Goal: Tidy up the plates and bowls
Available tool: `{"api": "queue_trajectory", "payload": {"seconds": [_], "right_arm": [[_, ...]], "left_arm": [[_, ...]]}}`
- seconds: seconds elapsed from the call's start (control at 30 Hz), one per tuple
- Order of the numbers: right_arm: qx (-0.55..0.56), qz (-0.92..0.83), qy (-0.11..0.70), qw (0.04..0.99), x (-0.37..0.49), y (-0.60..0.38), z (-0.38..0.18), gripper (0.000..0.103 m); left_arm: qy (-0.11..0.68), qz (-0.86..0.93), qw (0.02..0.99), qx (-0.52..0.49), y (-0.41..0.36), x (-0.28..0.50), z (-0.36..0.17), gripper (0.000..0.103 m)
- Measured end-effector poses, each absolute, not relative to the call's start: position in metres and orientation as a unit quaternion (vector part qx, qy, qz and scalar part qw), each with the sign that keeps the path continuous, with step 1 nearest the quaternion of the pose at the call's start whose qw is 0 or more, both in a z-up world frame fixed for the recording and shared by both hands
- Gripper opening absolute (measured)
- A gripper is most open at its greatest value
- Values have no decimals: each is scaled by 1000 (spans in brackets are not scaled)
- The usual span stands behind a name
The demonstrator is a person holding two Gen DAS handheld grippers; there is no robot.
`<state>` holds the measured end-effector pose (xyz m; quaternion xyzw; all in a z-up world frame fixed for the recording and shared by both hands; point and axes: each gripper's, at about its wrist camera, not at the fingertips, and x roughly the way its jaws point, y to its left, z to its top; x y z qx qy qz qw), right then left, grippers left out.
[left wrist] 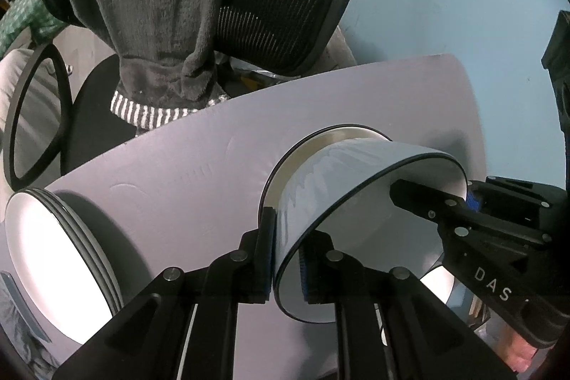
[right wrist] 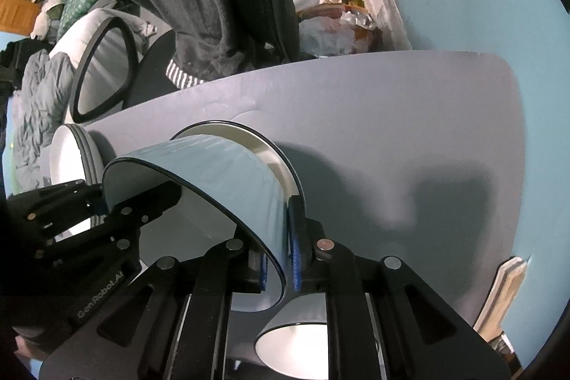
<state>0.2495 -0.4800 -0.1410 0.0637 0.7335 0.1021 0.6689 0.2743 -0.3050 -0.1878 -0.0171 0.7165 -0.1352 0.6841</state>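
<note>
Your left gripper (left wrist: 286, 259) is clamped on the near rim of the pale blue bowl (left wrist: 342, 173), and your right gripper (right wrist: 281, 259) pinches the opposite rim. The bowl sits over a cream bowl (left wrist: 285, 166) on the grey table (left wrist: 178, 177). A stack of white plates (left wrist: 53, 255) rests to the left.

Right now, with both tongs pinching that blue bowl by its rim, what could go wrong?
1. The blue bowl hangs from thin rim grips by the left tongs and right tongs; it could slip or tip.
2. It sits just over another bowl; lowering unevenly might knock their rims together.
3. The plate stack lies near the table edge and might be bumped.
</note>
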Motion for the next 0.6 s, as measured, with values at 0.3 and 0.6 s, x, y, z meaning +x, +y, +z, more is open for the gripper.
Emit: {"api": "queue_trajectory", "payload": {"seconds": [0.3,0.6], "right_arm": [[90,93,741,659,245,-486,-139,12],[98,85,736,665,240,-488,-135,17]], "left_arm": [[724,-135,676,-21,-306,276,-186,21],[713,-125,690,20,-315,274,-174,55]]}}
